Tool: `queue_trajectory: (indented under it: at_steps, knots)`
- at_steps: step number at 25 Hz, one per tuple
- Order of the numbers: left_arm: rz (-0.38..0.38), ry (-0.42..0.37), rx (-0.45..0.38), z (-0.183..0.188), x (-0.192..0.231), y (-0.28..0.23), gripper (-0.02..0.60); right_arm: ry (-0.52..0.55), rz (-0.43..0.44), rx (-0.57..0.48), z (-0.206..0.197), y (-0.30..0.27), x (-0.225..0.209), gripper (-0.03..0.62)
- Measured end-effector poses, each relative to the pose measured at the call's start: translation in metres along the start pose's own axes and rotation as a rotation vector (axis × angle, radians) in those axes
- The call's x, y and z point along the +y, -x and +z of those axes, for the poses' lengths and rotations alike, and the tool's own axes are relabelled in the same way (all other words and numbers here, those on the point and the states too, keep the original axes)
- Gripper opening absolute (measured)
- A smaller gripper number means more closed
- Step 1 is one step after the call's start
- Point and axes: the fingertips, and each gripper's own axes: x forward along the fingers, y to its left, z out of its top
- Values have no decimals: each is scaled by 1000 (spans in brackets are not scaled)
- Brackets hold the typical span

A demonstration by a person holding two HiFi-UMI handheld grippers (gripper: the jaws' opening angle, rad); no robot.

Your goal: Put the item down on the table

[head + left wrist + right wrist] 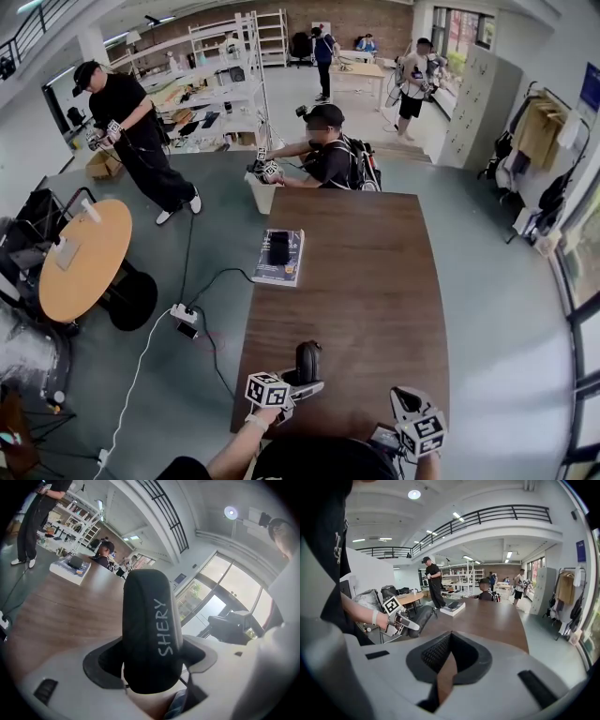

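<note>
**Left gripper** (298,384) was clamped on a black oblong case (151,630) lettered "SHERY". Its dark pads pressed the case's lower end from both sides. The case rose out of the jaws and filled the middle of the left gripper view. In the head view the case stood over the near edge of the brown table (375,281), just ahead of that gripper's marker cube. Whether it touched the wood could not be told.

**Right gripper** (450,637) was empty, with its jaws meeting at the tips. It was held to the right of the left gripper and near it, at the same table edge.

**Surroundings.** Ahead of the left gripper and well apart from it, a book (278,259) lay on the table with a dark object on top. Beyond the book a person (328,150) sat at the far end. A round table (80,258) stood off to the left gripper's left.
</note>
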Motion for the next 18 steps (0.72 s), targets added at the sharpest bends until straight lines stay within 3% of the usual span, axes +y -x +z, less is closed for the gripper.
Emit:
queue_trajectory:
  at_steps: [5, 18]
  knots:
    - [33, -9, 56, -12, 15, -8, 359, -8, -3, -24, -3, -3, -3, -11]
    - [161, -22, 300, -63, 60, -29, 359, -21, 0, -3, -11, -5, -4, -11]
